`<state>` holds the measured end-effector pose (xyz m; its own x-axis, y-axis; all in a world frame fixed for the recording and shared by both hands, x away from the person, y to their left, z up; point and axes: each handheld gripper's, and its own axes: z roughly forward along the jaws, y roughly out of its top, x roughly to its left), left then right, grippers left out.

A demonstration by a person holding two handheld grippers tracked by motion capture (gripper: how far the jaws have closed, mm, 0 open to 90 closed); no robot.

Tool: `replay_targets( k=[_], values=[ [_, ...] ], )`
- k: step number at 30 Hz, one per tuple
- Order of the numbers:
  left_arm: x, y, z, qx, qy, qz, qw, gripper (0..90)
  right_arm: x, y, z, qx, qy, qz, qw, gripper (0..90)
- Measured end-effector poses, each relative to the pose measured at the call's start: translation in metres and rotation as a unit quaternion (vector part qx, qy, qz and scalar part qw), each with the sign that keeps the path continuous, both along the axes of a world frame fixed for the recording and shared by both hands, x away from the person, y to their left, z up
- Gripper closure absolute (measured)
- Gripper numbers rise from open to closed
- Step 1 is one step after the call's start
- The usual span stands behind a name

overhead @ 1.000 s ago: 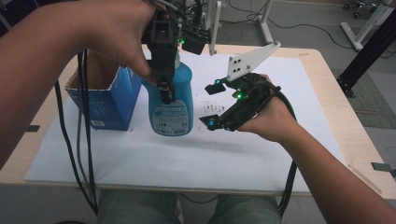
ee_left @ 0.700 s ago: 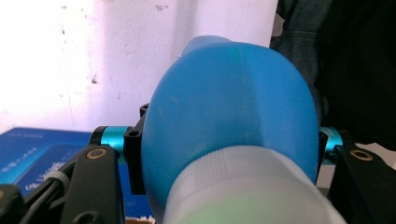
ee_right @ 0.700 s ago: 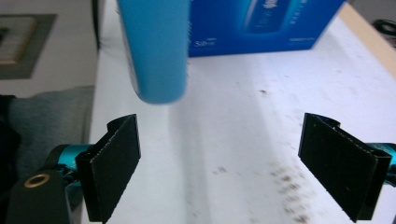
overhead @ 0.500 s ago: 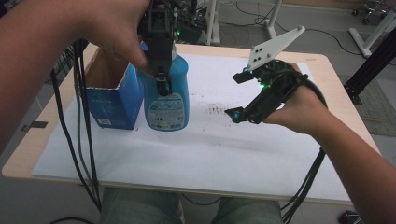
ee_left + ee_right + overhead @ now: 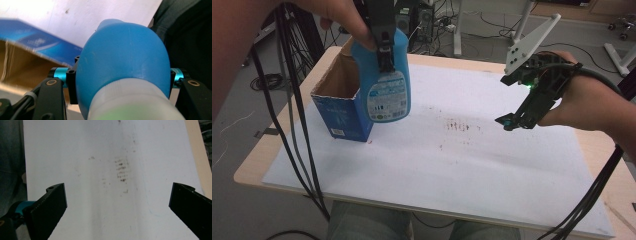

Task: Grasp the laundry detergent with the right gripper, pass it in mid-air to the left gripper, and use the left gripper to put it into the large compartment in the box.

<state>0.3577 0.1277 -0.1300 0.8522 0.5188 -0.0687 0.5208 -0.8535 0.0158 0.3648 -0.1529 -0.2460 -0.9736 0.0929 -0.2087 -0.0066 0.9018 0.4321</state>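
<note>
1. The left gripper clamps the blue bottle near its neck, holding it upright in the air, against the open blue carton.
2. The right gripper hangs over the white sheet; its jaws have just been opening and stand wide, with nothing between them.

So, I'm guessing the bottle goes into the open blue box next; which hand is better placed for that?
Left. The left gripper is shut on the blue bottle right beside the box. The right gripper is open, holding nothing, off over the white sheet.
</note>
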Motion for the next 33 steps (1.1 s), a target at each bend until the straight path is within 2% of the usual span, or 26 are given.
replay_targets(
  k=[2,3,4,7,11,14,15,17,19,20,21,23,24,25,26,28,29,33],
  values=[
    [0.004,0.007,0.005,0.004,0.000,0.023,0.9997,38.5,0.001,-0.002,0.001,-0.011,-0.004,-0.005,0.9999,0.5],
    [0.004,0.007,0.005,0.004,0.000,0.023,0.9997,38.5,0.001,-0.002,0.001,-0.011,-0.004,-0.005,0.9999,0.5],
    [0.007,0.013,0.009,0.007,-0.006,0.048,0.9988,38.5,0.001,-0.005,0.002,-0.017,0.000,-0.006,0.9998,0.5],
    [0.012,0.023,0.015,0.012,-0.014,0.085,0.9962,38.5,0.001,-0.007,0.002,-0.025,0.005,-0.009,0.9996,0.5],
    [0.018,0.040,0.022,0.010,-0.022,0.138,0.9901,38.5,0.001,-0.009,-0.001,-0.040,0.012,-0.010,0.9991,0.6],
    [0.022,0.053,0.025,0.009,-0.025,0.174,0.9844,38.5,0.001,-0.011,-0.003,-0.049,0.012,-0.010,0.9987,0.6],
    [0.022,0.053,0.025,0.009,-0.025,0.174,0.9844,38.5,0.001,-0.011,-0.003,-0.049,0.012,-0.010,0.9987,0.6],
    [0.026,0.062,0.026,0.012,-0.026,0.197,0.9800,38.5,0.001,-0.011,-0.004,-0.053,0.011,-0.012,0.9985,0.6],
    [0.029,0.070,0.027,0.015,-0.028,0.226,0.9735,38.5,0.002,-0.012,-0.005,-0.055,0.009,-0.014,0.9983,0.6],
    [0.029,0.070,0.027,0.015,-0.028,0.226,0.9735,38.5,0.002,-0.012,-0.005,-0.055,0.009,-0.014,0.9983,0.6],
    [0.034,0.077,0.024,0.029,-0.031,0.269,0.9622,38.5,0.003,-0.012,-0.006,-0.052,0.007,-0.015,0.9985,0.6],
    [0.037,0.080,0.023,0.038,-0.036,0.296,0.9537,38.5,0.004,-0.011,-0.007,-0.050,0.006,-0.017,0.9986,0.6],
    [0.037,0.080,0.023,0.038,-0.036,0.296,0.9537,38.5,0.004,-0.011,-0.007,-0.050,0.006,-0.017,0.9986,0.6],
    [0.040,0.082,0.022,0.037,-0.047,0.311,0.9486,38.5,0.005,-0.011,-0.008,-0.051,0.005,-0.016,0.9986,0.6],
    [0.040,0.082,0.022,0.037,-0.047,0.311,0.9486,38.5,0.005,-0.011,-0.008,-0.051,0.005,-0.016,0.9986,0.6],
    [0.044,0.085,0.020,0.038,-0.043,0.321,0.9455,38.5,0.006,-0.010,-0.010,-0.051,0.005,-0.019,0.9985,0.6],
    [0.047,0.088,0.017,0.034,-0.042,0.330,0.9424,38.5,0.006,-0.010,-0.011,-0.051,0.006,-0.018,0.9985,0.6],
    [0.052,0.091,0.009,0.038,-0.038,0.334,0.9410,38.5,0.006,-0.011,-0.014,-0.049,0.008,-0.017,0.9986,0.6]
  ],
)
